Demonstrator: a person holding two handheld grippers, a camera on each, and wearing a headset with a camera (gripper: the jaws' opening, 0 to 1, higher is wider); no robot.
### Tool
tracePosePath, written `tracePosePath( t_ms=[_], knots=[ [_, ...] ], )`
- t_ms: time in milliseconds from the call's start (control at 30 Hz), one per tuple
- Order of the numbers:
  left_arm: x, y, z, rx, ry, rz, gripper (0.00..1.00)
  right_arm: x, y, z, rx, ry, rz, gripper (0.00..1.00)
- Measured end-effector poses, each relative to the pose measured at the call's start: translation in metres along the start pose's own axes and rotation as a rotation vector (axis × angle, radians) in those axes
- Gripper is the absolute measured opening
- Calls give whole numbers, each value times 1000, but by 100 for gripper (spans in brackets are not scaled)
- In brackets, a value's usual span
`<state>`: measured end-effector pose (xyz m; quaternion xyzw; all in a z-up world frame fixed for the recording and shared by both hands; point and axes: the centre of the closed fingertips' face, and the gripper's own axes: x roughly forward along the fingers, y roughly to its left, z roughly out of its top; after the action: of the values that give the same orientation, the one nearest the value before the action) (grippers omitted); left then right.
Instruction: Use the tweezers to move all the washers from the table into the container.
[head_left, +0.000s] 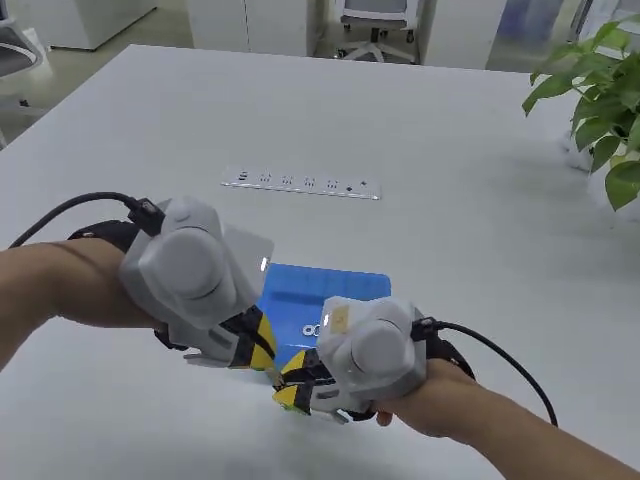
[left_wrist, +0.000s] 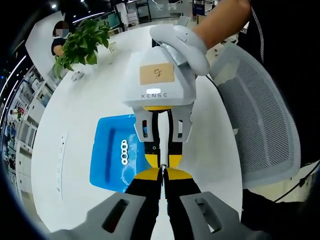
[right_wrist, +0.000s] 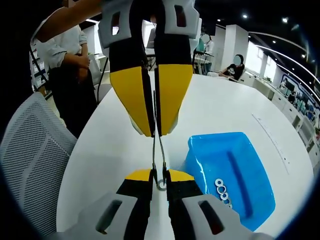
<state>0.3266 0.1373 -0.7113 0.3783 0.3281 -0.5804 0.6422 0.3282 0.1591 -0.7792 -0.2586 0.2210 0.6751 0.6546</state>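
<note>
A blue container (head_left: 350, 285) lies on the white table (head_left: 420, 150) with a row of washers (head_left: 312, 330) in it. My two grippers meet tip to tip at its near edge. The left gripper (head_left: 262, 345) and the right gripper (head_left: 290, 385) are both shut on thin metal tweezers (right_wrist: 156, 150). In the right gripper view the tweezers run from the left gripper (right_wrist: 153, 115) down into my right gripper (right_wrist: 160, 177), where a washer (right_wrist: 161, 184) sits at their tips. The container (right_wrist: 240, 165) holds washers (right_wrist: 222, 190) just to the right. In the left gripper view the left gripper (left_wrist: 161, 176) faces the right gripper (left_wrist: 161, 150) beside the container (left_wrist: 107, 150).
A flat power strip (head_left: 300, 184) is set into the table beyond the container. A potted plant (head_left: 600, 90) stands at the far right. A mesh office chair (left_wrist: 260, 125) is at the table's near edge, and a person (right_wrist: 65, 55) stands behind it.
</note>
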Motion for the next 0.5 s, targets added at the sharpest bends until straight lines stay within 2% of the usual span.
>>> tracePosePath(
  t_ms=[500],
  knots=[
    [6, -3, -3, -8, -4, -3, 6, 6, 4, -6, 14, 8, 14, 12]
  ],
)
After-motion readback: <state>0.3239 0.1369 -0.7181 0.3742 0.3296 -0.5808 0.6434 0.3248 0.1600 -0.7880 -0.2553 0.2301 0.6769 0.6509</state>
